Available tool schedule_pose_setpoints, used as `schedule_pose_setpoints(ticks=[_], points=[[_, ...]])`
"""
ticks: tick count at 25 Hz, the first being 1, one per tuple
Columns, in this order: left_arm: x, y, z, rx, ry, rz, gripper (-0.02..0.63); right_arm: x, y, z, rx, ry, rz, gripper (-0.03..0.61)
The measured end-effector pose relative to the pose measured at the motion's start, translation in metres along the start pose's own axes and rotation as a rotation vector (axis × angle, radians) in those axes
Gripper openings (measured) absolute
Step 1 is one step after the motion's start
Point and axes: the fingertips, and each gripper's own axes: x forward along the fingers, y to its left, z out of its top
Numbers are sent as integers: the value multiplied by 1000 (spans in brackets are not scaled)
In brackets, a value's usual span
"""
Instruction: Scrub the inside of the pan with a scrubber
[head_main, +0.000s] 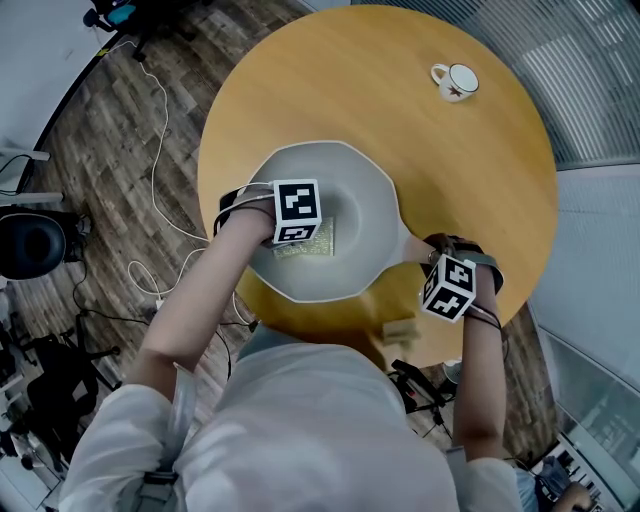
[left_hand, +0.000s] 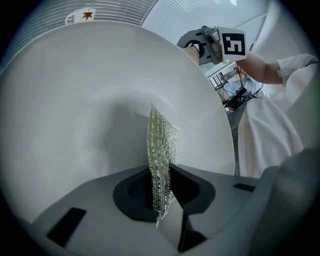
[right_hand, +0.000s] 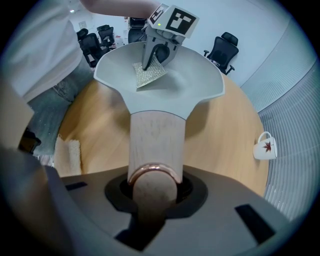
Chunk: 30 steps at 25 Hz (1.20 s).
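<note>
Pan (head_main: 365, 195): pale grey, wide, shallow; sits on the round wooden table (head_main: 490, 180) directly in front of me. The inside looks smooth, and I can make out no residue.
Handle (right_hand: 156, 145): light wood with a copper ring at the end; its long axis runs from the bowl toward my right.
Right claw (right_hand: 152, 189): clamped on the handle's end, pointing down.
Scrubber (left_hand: 161, 142): thin, glittery, greenish-silver mesh sheet.
Left claw (left_hand: 162, 194): narrow, pinching 1 edge of the scrubber, inside the bowl; it is the nearer claw to the work.
Key relation: the pan floor lies straight ahead of the left claw. I cannot tell whether the scrubber's free end touches it.
</note>
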Motion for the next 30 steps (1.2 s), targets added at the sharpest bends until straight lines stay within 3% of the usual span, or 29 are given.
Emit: schedule_pose_setpoints(ticks=[3, 8, 15, 30], points=[[-4, 1, -3, -35, 4, -15, 77, 1, -1, -1, 2, 0, 0, 86], [-1, -19, -8, -116, 37, -139, 77, 0, -1, -1, 4, -1, -7, 86], [-19, -37, -11, -119, 57, -192, 77, 3, -4, -1, 3, -2, -13, 86], [0, -32, -29, -110, 169, -107, 77, -1, -3, 3, -11, -4, -21, 86]])
